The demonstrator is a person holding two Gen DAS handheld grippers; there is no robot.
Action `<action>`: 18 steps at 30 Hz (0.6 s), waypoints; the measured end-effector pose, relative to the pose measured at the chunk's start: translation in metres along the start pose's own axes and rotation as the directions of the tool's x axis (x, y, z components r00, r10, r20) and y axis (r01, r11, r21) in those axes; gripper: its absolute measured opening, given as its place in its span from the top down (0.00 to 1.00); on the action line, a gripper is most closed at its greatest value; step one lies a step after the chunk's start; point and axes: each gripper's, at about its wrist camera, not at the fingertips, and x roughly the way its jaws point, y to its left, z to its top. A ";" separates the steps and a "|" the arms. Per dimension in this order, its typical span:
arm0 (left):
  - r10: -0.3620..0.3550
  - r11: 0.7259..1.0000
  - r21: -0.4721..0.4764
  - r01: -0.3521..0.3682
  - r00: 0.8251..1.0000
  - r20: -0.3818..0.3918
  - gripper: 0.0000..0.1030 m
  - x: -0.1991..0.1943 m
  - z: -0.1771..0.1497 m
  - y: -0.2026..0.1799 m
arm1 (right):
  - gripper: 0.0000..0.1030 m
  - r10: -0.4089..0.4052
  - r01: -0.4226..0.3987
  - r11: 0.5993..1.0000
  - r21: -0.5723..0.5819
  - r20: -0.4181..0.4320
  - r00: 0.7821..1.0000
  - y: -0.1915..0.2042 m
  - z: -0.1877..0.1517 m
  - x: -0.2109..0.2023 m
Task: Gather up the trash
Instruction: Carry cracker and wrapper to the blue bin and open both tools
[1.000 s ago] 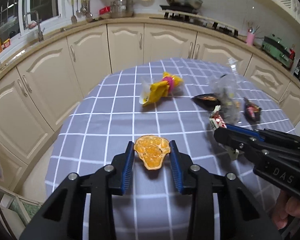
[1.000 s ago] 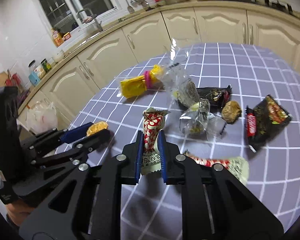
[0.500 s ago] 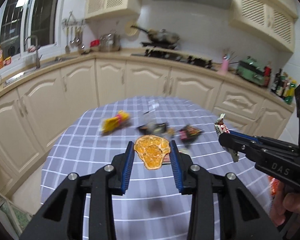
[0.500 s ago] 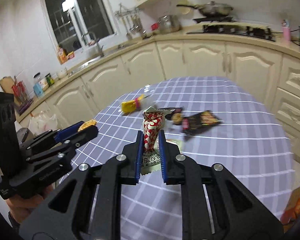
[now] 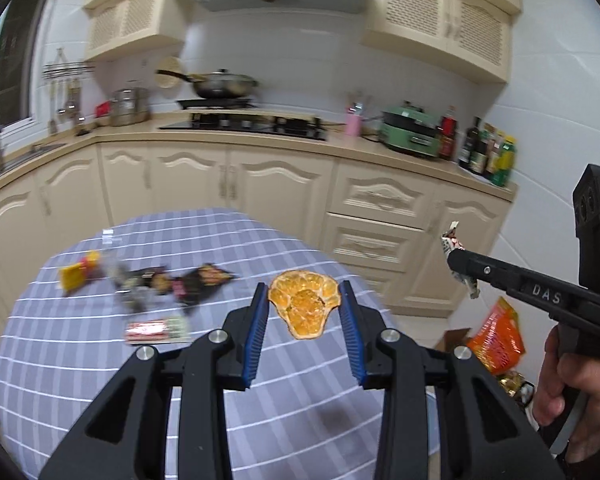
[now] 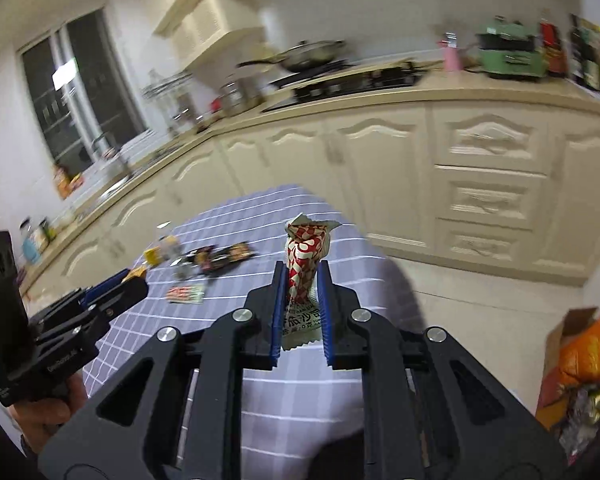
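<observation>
2 grippers hang in the air above a round table (image 5: 80, 368) spread with a lilac checked cloth, each with a piece of trash in its grip. At the table's far left edge lie a yellow wrapper (image 5: 77, 273), a crumpled clear bag (image 5: 134, 290) and 2 dark snack packets (image 5: 202, 282), close together and blurred; a flat red-and-white sachet (image 5: 157, 329) lies nearer the middle. On the floor past the table's right edge stands a cardboard box (image 6: 568, 326) with an orange bag (image 5: 498, 338) and shiny wrappers in it. The left gripper (image 5: 304, 306) has its blue pads clamped on the sides of an orange peel (image 5: 303, 307), held over the table's right edge. The right gripper (image 6: 303, 306) has its pads pressed together on a red-and-white wrapper (image 6: 305, 258) that stands upright between them.
</observation>
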 end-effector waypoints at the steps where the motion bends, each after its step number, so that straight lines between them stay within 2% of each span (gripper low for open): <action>1: -0.020 1.000 0.010 0.020 1.000 -0.005 0.67 0.004 -0.001 -0.011 | 0.85 -0.016 0.015 1.000 0.016 0.004 1.000 -0.012 -0.002 -0.006; 9: -0.146 0.983 0.100 0.153 0.987 -0.072 0.67 0.038 -0.017 -0.092 | 0.85 -0.155 0.156 0.976 0.152 -0.017 0.988 -0.102 -0.027 -0.034; 15: -0.232 0.957 0.139 0.254 0.961 -0.153 0.67 0.067 -0.040 -0.145 | 0.85 -0.239 0.254 0.940 0.226 -0.091 0.967 -0.164 -0.060 -0.042; 18: -0.267 0.941 0.153 0.303 0.939 -0.215 0.66 0.088 -0.056 -0.170 | 0.85 -0.271 0.301 0.914 0.273 -0.145 0.952 -0.195 -0.080 -0.039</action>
